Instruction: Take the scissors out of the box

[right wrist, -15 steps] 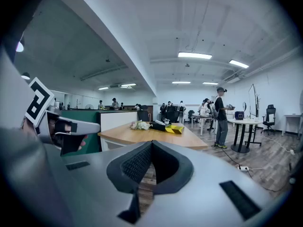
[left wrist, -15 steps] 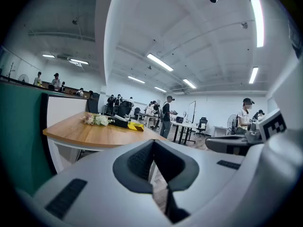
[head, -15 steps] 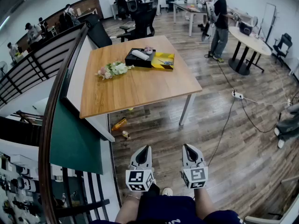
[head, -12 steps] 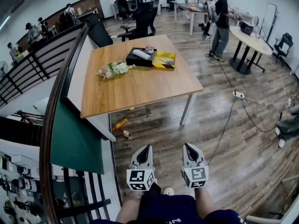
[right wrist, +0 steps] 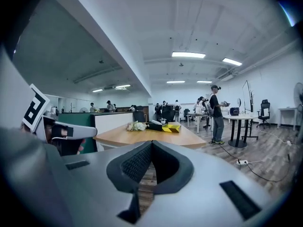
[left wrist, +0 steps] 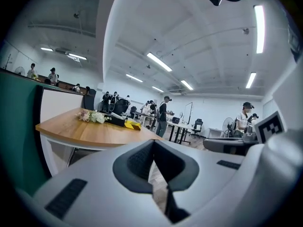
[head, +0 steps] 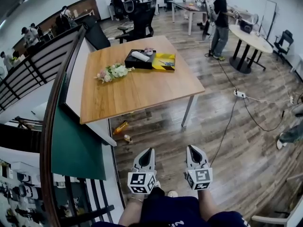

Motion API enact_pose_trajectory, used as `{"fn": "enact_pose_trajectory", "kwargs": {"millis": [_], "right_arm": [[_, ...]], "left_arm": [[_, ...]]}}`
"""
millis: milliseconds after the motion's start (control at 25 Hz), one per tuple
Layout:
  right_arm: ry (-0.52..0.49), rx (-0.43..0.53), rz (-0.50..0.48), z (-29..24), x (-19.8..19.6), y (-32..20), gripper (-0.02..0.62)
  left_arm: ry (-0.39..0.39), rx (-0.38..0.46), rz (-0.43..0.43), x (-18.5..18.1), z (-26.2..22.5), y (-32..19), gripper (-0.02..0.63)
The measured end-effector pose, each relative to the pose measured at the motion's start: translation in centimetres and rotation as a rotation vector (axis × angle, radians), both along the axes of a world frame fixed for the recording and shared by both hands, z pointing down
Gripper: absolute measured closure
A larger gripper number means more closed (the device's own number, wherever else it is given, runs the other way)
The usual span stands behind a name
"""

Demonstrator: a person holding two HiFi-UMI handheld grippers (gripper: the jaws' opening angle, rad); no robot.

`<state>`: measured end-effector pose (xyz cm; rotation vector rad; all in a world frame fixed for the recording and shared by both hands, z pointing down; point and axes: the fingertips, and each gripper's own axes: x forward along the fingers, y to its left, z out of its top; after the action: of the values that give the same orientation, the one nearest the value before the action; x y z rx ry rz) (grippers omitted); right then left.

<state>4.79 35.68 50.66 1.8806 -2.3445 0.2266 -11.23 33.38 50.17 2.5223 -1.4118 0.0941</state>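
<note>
A wooden table (head: 137, 89) stands some way ahead of me. At its far side sit a black box (head: 139, 59) holding a white item and, against it, a yellow tray (head: 164, 61) with what looks like small scissors (head: 166, 63) in it. Both grippers hang low near my legs, far from the table. My left gripper (head: 147, 151) and my right gripper (head: 191, 148) are both shut with nothing between the pads. In the left gripper view the jaws (left wrist: 152, 143) meet below the distant table (left wrist: 94, 131). My right gripper (right wrist: 151, 144) points level at the yellow tray (right wrist: 171, 127).
A bunch of flowers (head: 112, 72) lies on the table's left side. A bottle (head: 121, 126) lies on the floor under the table. A power strip with a cable (head: 241, 95) crosses the floor at right. A person (head: 219, 20) stands by a round table (head: 253, 39). A railing (head: 57, 103) runs along my left.
The head view has shifted slightly, so the table sits a little further left in the picture. Both grippers keep their place and stay shut.
</note>
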Motion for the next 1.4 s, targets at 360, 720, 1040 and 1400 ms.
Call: {"fn": "enact_pose_trajectory", "kwargs": {"millis": [360, 720, 1040, 1400], "right_arm": [[-0.057, 0.017, -0.057, -0.1, -1.6, -1.7, 0.324], [-0.05, 0.009, -0.024, 0.4, -3.2, -4.3, 0.25], [-0.066, 0.003, 0.021, 0.9, -4.9, -6.2, 0.255], [-0.05, -0.034, -0.004, 2.8, -4.5, -9.1, 0.278]], "left_arm": [[0.079, 0.009, 0.111, -0.3, 0.0, -1.5, 0.333], [0.053, -0.006, 0.189, -1.4, 0.7, -4.3, 0.238], [0.031, -0.004, 0.227, -3.1, 0.3, -6.6, 0.239], [-0.015, -0.019, 0.165, -3.5, 2.2, -9.2, 0.25]]}}
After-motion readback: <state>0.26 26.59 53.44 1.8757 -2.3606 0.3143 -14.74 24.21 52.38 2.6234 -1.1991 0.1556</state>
